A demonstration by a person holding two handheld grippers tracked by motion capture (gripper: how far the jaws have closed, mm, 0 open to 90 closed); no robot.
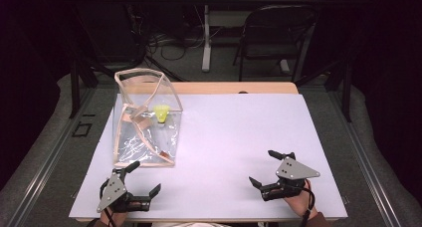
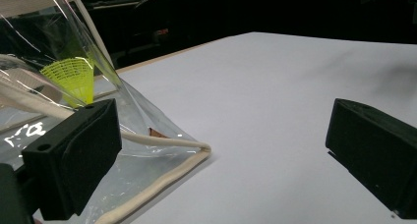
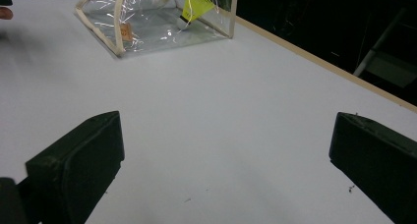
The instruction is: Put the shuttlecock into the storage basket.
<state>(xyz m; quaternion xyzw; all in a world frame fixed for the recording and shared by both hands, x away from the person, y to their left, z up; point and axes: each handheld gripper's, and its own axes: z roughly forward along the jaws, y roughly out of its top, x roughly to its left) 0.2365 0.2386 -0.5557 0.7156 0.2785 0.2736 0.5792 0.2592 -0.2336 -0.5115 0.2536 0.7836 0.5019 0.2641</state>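
The clear bag (image 1: pixel 147 120) with cream piping stands on the left part of the white table (image 1: pixel 239 132), its mouth open at the far, upper end and its flat base lying toward the person, so its long axis runs from near to far. Glare on the plastic hides much of the inside. A yellow-green shuttlecock (image 1: pixel 160 113) sits in the bag against the far right wall; in the left gripper view (image 2: pixel 71 79) its netted skirt flares upward, while its nose is hidden behind that gripper's near jaw. A small tan label (image 3: pixel 125 31) shows on the bag's piping, but any writing on it is too small to read, and it may be blank.

The left gripper (image 1: pixel 146 177) rests by the bag's near corner, jaws spread wide with nothing between them. The right gripper (image 1: pixel 263 168) rests well apart on the right, equally wide and empty. The person's hands are cut off at the bottom edge.
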